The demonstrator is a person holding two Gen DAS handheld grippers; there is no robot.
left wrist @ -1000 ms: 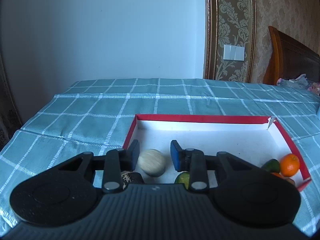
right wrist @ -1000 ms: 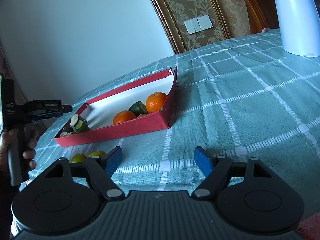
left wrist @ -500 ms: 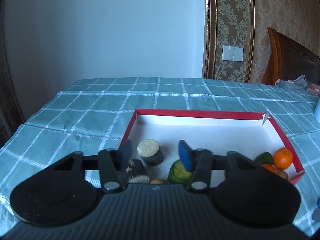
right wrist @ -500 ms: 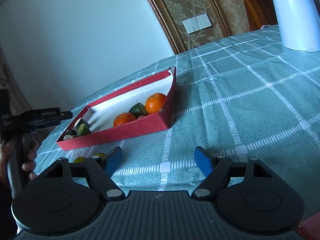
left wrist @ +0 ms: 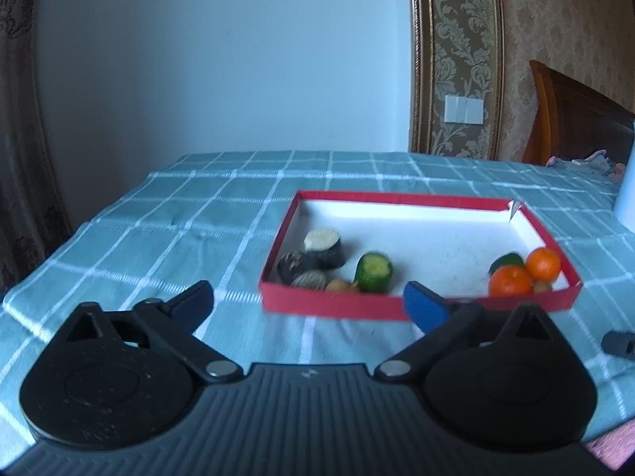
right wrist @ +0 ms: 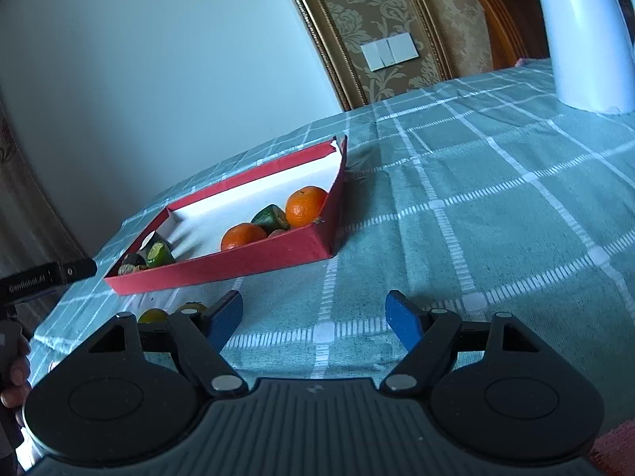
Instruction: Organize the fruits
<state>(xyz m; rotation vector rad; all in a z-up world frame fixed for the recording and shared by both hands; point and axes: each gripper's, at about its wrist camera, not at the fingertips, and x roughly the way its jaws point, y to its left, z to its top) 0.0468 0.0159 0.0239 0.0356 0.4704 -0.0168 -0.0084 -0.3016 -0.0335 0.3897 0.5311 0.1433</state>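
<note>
A red tray (left wrist: 329, 305) with a white floor lies on the checked cloth. At its left end sit a dark fruit half with a pale cut face (left wrist: 323, 244) and a green cut fruit (left wrist: 373, 271). Two oranges (left wrist: 510, 281) and a green piece (left wrist: 506, 261) fill its right corner. My left gripper (left wrist: 307, 299) hangs just in front of the tray, its jaws opening wide with nothing between them. My right gripper (right wrist: 313, 311) stands open and empty over the cloth. Two small green fruits (right wrist: 152, 315) lie by its left finger.
A white kettle (right wrist: 587, 35) stands at the far right of the table. The hand (right wrist: 16, 377) holding the left gripper shows at the left edge of the right wrist view. A dark object (left wrist: 619, 343) lies at the right edge of the cloth.
The left gripper let go of the pale-faced fruit half inside the tray, spread its jaws wide and drew back to just outside the tray's near wall. The right gripper has stayed put.
</note>
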